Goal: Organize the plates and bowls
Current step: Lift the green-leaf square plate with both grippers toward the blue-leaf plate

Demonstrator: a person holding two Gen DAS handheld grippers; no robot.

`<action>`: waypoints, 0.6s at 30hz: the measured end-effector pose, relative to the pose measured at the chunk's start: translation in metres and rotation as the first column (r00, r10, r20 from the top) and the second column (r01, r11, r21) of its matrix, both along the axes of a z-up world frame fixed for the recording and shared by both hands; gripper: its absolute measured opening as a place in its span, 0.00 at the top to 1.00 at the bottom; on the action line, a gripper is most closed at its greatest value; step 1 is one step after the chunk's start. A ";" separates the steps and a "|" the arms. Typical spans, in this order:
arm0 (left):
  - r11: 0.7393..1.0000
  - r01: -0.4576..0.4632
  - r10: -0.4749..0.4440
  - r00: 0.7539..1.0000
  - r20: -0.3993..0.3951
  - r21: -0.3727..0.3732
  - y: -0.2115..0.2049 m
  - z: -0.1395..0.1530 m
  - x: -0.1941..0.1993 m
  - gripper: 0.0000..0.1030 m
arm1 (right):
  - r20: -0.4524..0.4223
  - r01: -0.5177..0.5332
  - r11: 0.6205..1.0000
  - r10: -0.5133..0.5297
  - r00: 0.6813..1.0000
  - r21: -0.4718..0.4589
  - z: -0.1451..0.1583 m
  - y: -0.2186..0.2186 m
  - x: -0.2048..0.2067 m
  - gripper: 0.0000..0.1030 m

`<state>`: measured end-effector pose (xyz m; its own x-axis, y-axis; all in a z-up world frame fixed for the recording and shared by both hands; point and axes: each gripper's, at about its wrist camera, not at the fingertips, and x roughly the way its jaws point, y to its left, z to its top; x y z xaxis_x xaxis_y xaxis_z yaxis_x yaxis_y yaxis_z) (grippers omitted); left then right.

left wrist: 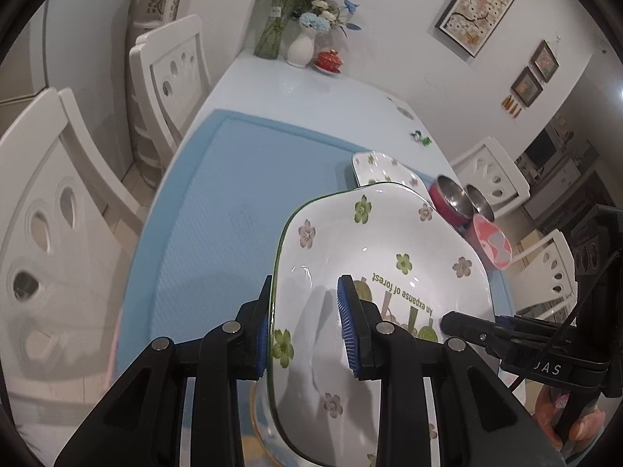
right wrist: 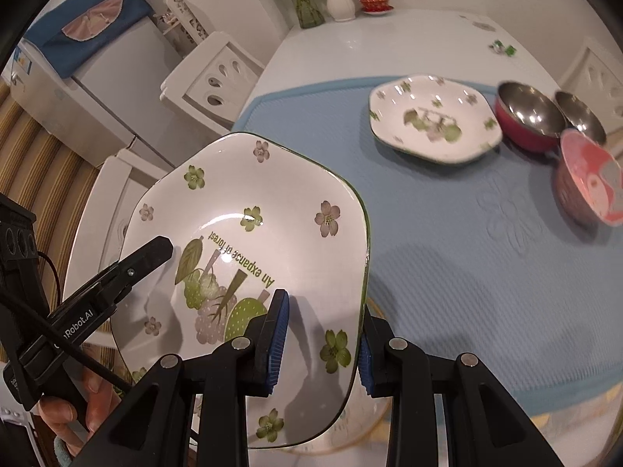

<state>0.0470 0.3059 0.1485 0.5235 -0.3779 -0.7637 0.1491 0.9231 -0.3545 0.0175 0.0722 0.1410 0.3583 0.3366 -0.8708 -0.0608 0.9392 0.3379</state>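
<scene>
A white plate with green and mauve flowers and a green rim hangs tilted above the blue mat. My left gripper is shut on its left rim. My right gripper is shut on the opposite rim. A matching plate lies flat on the mat further back. Beside it stand a red bowl with a steel inside, a second steel bowl and a pink bowl.
White chairs line the left side of the table. At its far end stand a glass vase, a white vase and a red lidded cup. A gold-rimmed dish edge shows beneath the held plate. A hand grips the left tool.
</scene>
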 end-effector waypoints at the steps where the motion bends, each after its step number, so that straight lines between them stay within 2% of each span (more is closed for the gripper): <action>1: 1.000 0.002 -0.002 1.000 -0.006 -0.003 -0.001 -0.001 -0.004 0.75 | -0.008 0.002 1.000 -0.002 1.000 -0.001 -0.002 -0.002 -0.006 0.71; 18: 1.000 0.015 -0.014 0.996 -0.090 0.006 -0.019 -0.034 -0.051 0.75 | -0.108 0.007 1.000 -0.006 0.994 0.004 -0.038 -0.020 -0.050 0.71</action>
<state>-0.0041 0.2873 0.1142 0.4474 -0.3798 -0.8097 0.1304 0.9234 -0.3611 -0.0325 0.0526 0.1028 0.2647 0.3385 -0.9030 -0.0180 0.9380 0.3463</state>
